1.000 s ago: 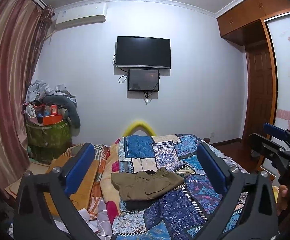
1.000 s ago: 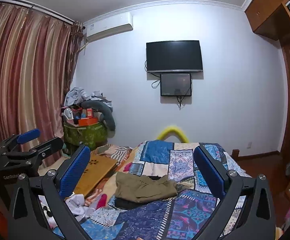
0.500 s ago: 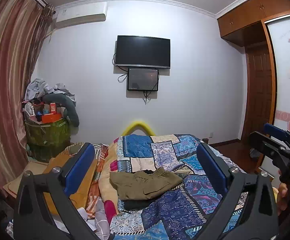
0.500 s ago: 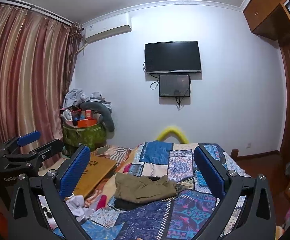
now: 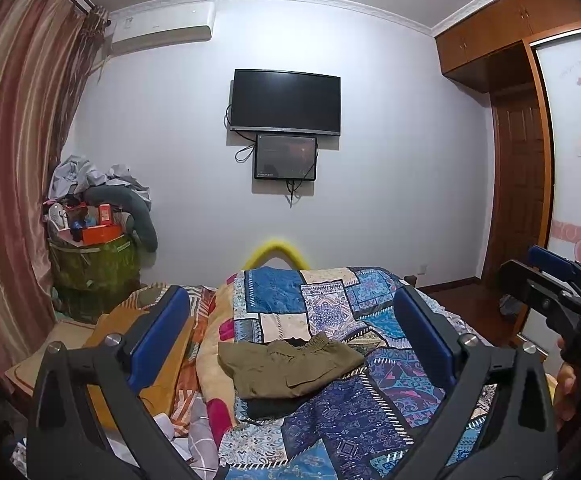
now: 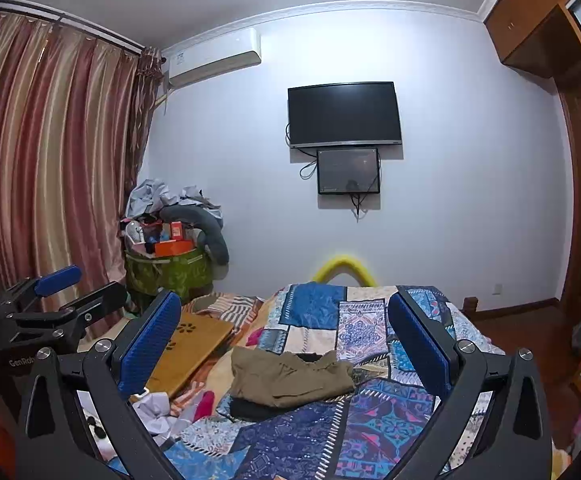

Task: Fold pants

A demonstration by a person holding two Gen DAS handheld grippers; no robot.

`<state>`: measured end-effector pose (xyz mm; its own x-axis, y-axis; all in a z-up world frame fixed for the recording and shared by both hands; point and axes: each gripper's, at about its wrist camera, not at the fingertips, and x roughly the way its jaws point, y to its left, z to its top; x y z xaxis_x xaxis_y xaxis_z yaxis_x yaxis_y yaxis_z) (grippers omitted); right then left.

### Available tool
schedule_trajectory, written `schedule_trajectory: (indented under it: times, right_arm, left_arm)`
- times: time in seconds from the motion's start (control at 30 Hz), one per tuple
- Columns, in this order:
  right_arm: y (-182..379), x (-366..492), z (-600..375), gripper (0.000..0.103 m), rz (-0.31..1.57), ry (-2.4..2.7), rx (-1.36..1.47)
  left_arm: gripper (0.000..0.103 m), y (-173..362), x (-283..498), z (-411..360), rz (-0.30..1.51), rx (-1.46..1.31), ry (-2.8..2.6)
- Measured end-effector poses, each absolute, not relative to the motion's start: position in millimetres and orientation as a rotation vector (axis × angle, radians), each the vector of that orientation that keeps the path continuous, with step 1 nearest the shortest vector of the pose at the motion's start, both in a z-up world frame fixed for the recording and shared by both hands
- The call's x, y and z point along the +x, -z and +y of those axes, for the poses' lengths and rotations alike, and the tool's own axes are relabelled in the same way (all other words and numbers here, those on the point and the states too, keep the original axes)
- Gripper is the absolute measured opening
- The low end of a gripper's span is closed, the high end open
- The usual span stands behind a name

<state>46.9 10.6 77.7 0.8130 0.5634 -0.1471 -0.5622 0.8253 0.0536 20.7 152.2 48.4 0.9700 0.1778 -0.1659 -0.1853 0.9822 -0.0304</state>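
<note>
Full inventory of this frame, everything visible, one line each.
olive-green fabric pants: 1, olive, bunched on quilt, over a dark garment
blue patchwork quilt: 1, blue, covering bed
black wall television: 1, black, far wall
small dark screen: 1, below television
white air conditioner: 1, upper left wall
striped red-gold curtains: left wall
green storage bin: 1, piled with clutter, left corner
wooden lap tray: 1, tan, left of quilt
left claw: open, empty
right claw: open, empty

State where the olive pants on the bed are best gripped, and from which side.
Grip the olive pants at the elastic waistband, the bunched raised edge at their far right. Come from above and the right, since the rest lies flat on the patchwork quilt over a dark garment. Both sets of jaws are open, holding nothing.
</note>
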Motion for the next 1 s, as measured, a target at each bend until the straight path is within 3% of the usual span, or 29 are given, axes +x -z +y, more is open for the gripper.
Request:
schedule_trajectory:
  times: [1.0]
  right_arm:
    - [-81.0, 47.2, 5.9, 0.103, 0.155, -0.592, 0.02]
  left_arm:
    - [0.103, -50.7, 20.5, 147.3, 0.161, -0.037, -0.158]
